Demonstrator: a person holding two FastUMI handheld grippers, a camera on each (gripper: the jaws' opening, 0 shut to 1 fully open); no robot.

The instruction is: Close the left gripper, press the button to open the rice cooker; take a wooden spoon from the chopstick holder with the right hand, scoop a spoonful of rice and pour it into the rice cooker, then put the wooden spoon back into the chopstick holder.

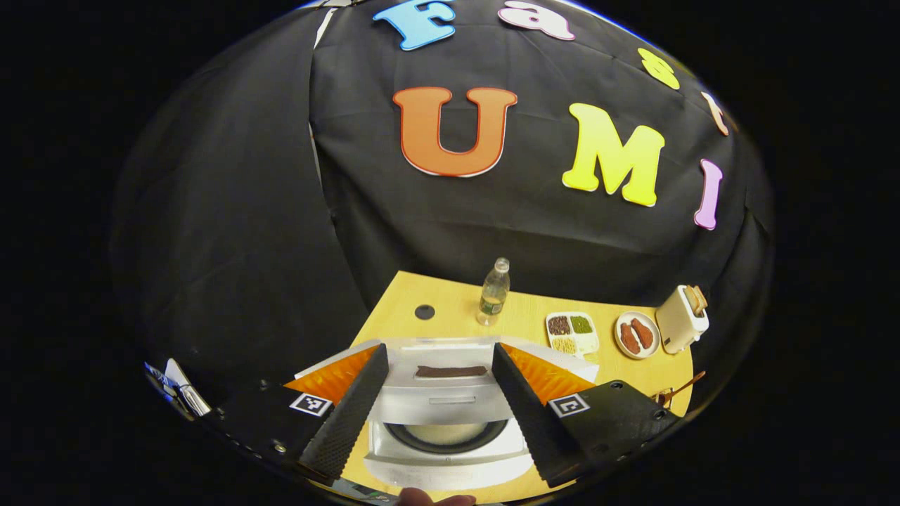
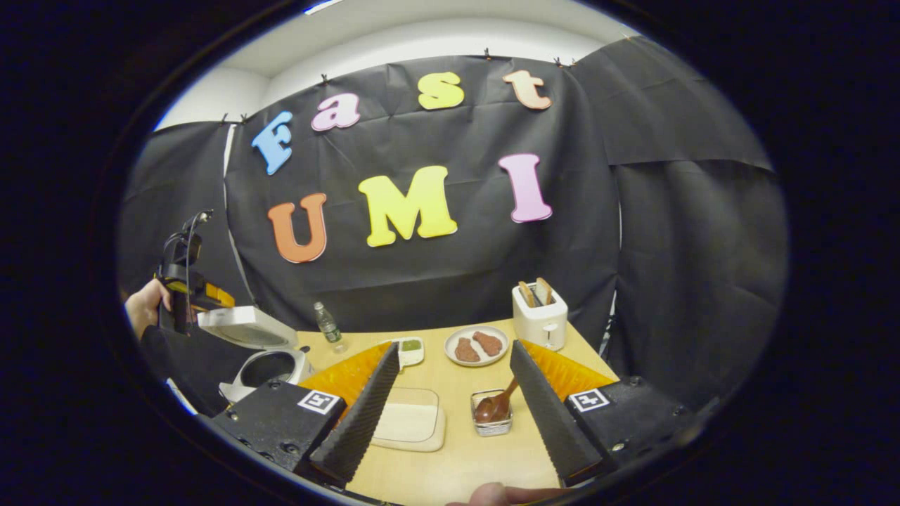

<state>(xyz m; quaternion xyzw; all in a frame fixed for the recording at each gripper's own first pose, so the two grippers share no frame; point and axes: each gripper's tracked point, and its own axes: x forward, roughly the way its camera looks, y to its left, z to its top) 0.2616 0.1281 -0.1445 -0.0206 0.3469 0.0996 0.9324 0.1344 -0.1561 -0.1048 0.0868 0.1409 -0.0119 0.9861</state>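
Left hand-held gripper (image 1: 439, 414) hangs above the rice cooker (image 1: 450, 436), fingers spread wide, gripping nothing. The cooker's lid (image 1: 450, 383) stands up and the dark inner pot (image 1: 446, 434) is exposed below. Over in the right gripper view, that cooker (image 2: 264, 365) sits at the left edge of the worktop (image 2: 464, 457), lid (image 2: 246, 327) raised, with the other gripper (image 2: 188, 295) and the hand (image 2: 144, 306) holding it just behind.

Right hand-held gripper (image 2: 450, 400) is parted too, empty, hovering over the worktop. Between its fingers: a pale tray (image 2: 409, 422) that looks like it holds rice, though it's hard to be sure. Just beside it, the small metal holder (image 2: 491, 414) with the wooden spoon (image 2: 496, 406) resting inside, handle leaning up toward the back. Behind: a plate (image 2: 476, 346), a toaster (image 2: 540, 318), a bottle (image 2: 328, 327).
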